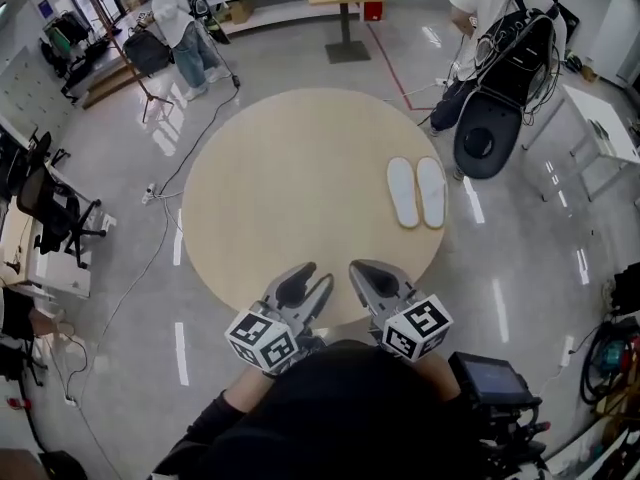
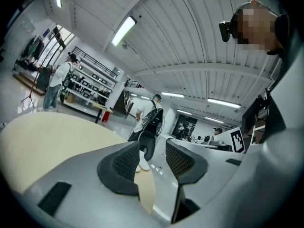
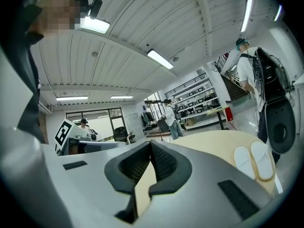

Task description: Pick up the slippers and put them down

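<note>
Head view: you hold both grippers over the near edge of the round, pale tan bench (image 1: 290, 168). The slippers (image 1: 417, 192) lie side by side on its right part, well apart from the left gripper (image 1: 313, 274) and the right gripper (image 1: 363, 270), farther from you and to the right. They are flat white ovals with a thin tan rim.

Left gripper view: your left gripper (image 2: 152, 152) is released, its smooth grey jaws standing apart with nothing between the dark, dimpled pads (image 2: 127, 161). Through the gap you see the bench (image 2: 47, 141) edge and one end of the slippers (image 2: 143, 164) far beyond.

Right gripper view: your right gripper (image 3: 149, 145) is clenched on nothing, its jaws meeting at the tips. The slippers (image 3: 254, 161) rest on the matte bench (image 3: 213, 144) off to the right, clear of the gripper.
</note>
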`<state>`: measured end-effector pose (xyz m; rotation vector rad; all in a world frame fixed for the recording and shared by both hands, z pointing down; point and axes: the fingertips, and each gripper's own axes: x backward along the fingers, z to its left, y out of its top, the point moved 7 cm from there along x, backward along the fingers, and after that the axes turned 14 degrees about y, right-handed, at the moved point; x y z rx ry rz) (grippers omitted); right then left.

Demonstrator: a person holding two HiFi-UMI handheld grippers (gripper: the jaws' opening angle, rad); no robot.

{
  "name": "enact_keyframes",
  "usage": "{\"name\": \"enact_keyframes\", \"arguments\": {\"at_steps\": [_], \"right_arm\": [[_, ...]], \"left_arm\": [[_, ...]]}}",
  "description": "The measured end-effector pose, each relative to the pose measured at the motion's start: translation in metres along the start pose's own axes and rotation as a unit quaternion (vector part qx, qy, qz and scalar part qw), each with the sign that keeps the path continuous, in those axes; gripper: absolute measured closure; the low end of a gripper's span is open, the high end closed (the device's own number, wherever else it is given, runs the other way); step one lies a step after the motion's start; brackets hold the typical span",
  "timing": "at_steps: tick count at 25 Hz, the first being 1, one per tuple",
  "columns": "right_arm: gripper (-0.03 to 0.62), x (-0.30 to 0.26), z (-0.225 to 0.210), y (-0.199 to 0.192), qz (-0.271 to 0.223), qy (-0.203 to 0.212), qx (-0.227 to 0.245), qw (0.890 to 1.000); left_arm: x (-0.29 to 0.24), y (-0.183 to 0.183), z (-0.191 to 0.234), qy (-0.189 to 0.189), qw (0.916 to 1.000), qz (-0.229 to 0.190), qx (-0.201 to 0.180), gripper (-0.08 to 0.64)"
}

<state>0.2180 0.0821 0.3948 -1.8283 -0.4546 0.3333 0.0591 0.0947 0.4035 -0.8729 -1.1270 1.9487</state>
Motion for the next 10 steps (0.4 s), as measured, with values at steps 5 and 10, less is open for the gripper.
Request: {"name": "enact_keyframes", "arguments": {"at_steps": [5, 10], "right_arm": [[0.575, -0.044, 0.005, -0.013, 0.008, 0.016, 0.024, 1.0], [0.575, -0.176, -0.04, -0.019, 0.013, 0.074, 0.072, 0.995]], "left_arm": [[0.011, 0.003, 0.043, 0.009, 0.9998, -0.015, 0.003, 0.374], [-0.013, 0.036, 0.162, 0.057, 0.996, -0.069, 0.004, 0.374]]}}
